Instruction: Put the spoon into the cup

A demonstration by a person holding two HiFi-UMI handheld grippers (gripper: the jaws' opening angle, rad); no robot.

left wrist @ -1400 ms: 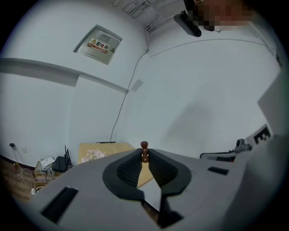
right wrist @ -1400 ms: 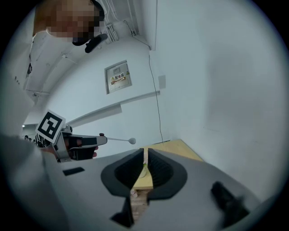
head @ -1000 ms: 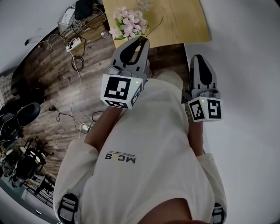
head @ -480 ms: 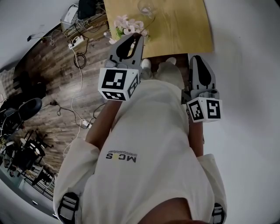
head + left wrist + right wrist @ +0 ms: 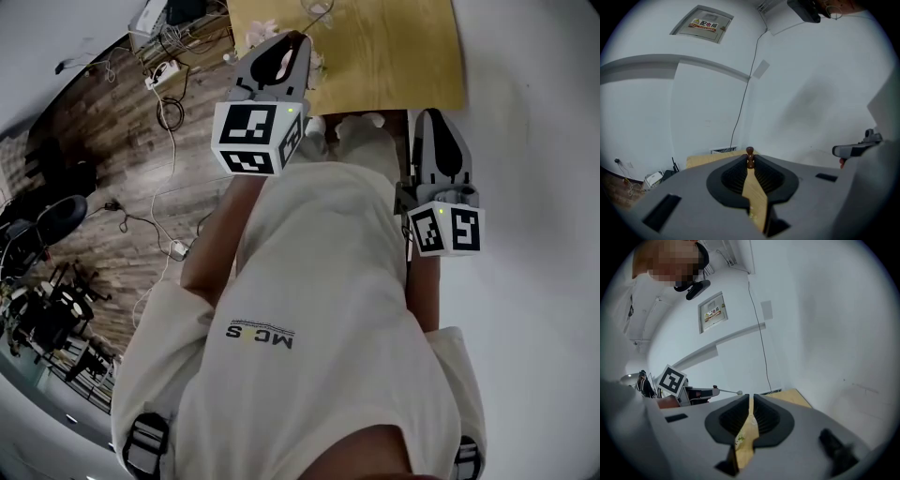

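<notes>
My left gripper (image 5: 296,43) is held out in front of the person's chest, its tips over the near left corner of the wooden table (image 5: 394,56). It is shut on a thin spoon handle. The handle's brown knobbed end (image 5: 750,152) sticks out between the tips of the left gripper (image 5: 750,160). In the right gripper view the spoon (image 5: 728,391) pokes out sideways from that gripper. My right gripper (image 5: 434,118) hangs by the table's near right corner, its jaws together with nothing in them (image 5: 751,400). A clear glass (image 5: 317,6) shows only partly at the table's far edge.
Pink flowers (image 5: 259,32) stand at the table's left corner, just beside the left gripper's tips. Cables and a power strip (image 5: 165,71) lie on the wooden floor to the left. White walls close in the right side and the far side.
Both grippers have moved forward toward the table, the left one more. The table and the flowers have slid up and partly out of the head view.
</notes>
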